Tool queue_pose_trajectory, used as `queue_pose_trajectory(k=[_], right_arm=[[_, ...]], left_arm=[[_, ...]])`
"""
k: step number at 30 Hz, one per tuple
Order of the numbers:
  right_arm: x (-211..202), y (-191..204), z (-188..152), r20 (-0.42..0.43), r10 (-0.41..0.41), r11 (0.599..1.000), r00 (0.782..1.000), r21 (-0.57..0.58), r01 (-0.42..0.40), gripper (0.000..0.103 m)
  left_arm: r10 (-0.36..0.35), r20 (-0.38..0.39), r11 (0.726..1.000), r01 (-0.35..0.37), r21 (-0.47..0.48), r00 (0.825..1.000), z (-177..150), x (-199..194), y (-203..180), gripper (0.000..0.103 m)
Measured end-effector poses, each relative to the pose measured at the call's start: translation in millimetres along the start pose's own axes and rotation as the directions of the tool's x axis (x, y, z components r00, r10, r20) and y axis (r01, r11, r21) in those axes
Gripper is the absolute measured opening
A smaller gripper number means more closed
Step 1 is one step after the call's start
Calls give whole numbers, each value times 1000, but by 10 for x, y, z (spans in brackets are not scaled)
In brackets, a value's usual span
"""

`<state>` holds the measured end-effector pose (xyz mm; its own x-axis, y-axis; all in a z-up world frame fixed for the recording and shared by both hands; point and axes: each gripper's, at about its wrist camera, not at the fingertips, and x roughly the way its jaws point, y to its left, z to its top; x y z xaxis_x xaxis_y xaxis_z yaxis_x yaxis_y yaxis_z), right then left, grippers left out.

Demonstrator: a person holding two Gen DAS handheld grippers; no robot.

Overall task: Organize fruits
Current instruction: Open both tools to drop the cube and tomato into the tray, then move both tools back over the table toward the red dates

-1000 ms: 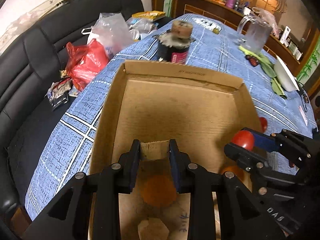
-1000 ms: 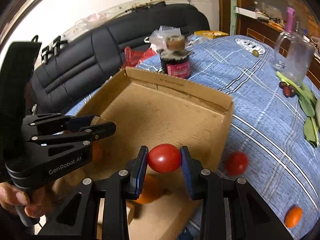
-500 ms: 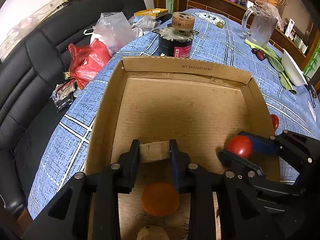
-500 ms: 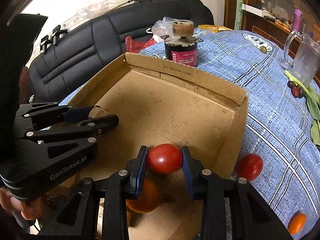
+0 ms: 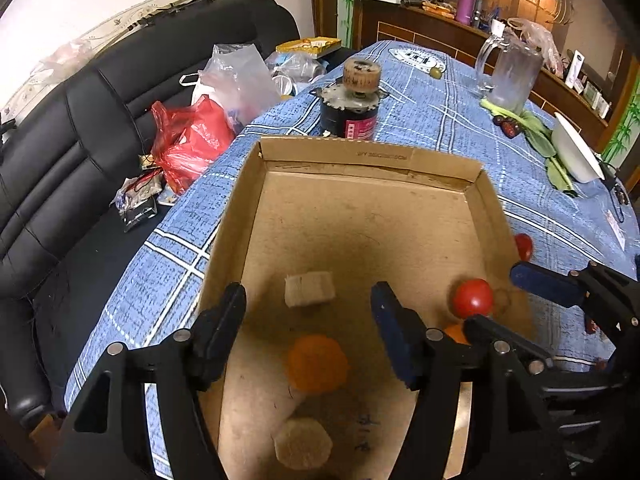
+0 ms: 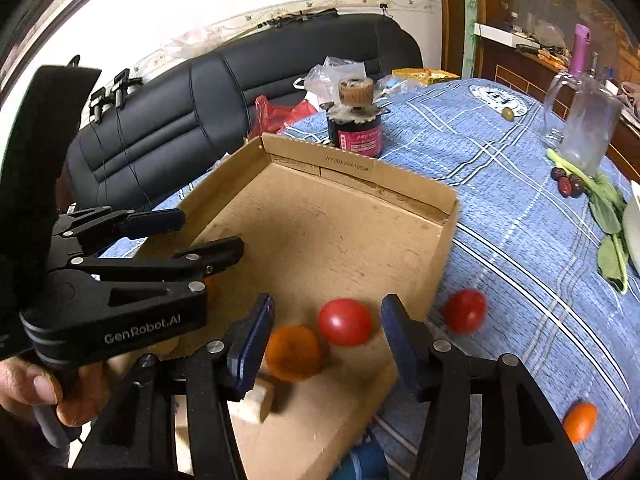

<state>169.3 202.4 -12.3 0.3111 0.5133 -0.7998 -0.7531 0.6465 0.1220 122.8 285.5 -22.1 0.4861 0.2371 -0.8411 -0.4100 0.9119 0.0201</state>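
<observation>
An open cardboard box [image 5: 360, 158] [image 6: 424, 196] lies on the blue checked tablecloth. My left gripper [image 5: 308, 312] [image 6: 192, 236] hangs over its near end with the jaws opening; a small tan block [image 5: 309, 289] lies loose on the floor between them. An orange fruit [image 5: 317, 363] [image 6: 293, 352] rests just below. My right gripper [image 6: 326, 336] [image 5: 520, 308] is opening too. A red tomato [image 6: 345, 322] [image 5: 472, 298] sits between its pads, untouched, on the box floor. A second tomato [image 6: 464, 311] [image 5: 523, 246] and a small orange fruit [image 6: 580, 422] lie on the cloth outside the box.
Behind the box stands a black jar with a cork lid [image 5: 352, 108]. A glass mug [image 5: 508, 76], green leaves [image 6: 608, 216], dark dates [image 6: 568, 186] and a white bowl [image 5: 576, 152] are at the far right. A black sofa [image 5: 80, 120] with bags lines the left edge.
Both grippers went from shut to open. The left let go of the tan block, which dropped onto the box floor. The right released the red tomato, which now rests in the box.
</observation>
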Motion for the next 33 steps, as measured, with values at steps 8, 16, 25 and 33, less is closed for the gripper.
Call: queue_pose_trajectory(k=[8,16,25,33], right_arm=[[-412,-143,-220,34,-20,999,999,38,19,57],[-748,-394,-532,47,-59,994,997,96,55,58],[-1045,-786,-983,38,-115,978,993,181,106,58],[-1304,-1128,-1387,25,-164,955,986,253,152,58]], left_arm=[[-36,21,999,35,11,999,-114,-214,-140,64],[-95,39,995,93,36,995,-216,-401,-403,64],[-151,40,984,146,97,988,-294,-560,-821,64],[-201,21,971,196,138,979,-365,-608,-1187,64]])
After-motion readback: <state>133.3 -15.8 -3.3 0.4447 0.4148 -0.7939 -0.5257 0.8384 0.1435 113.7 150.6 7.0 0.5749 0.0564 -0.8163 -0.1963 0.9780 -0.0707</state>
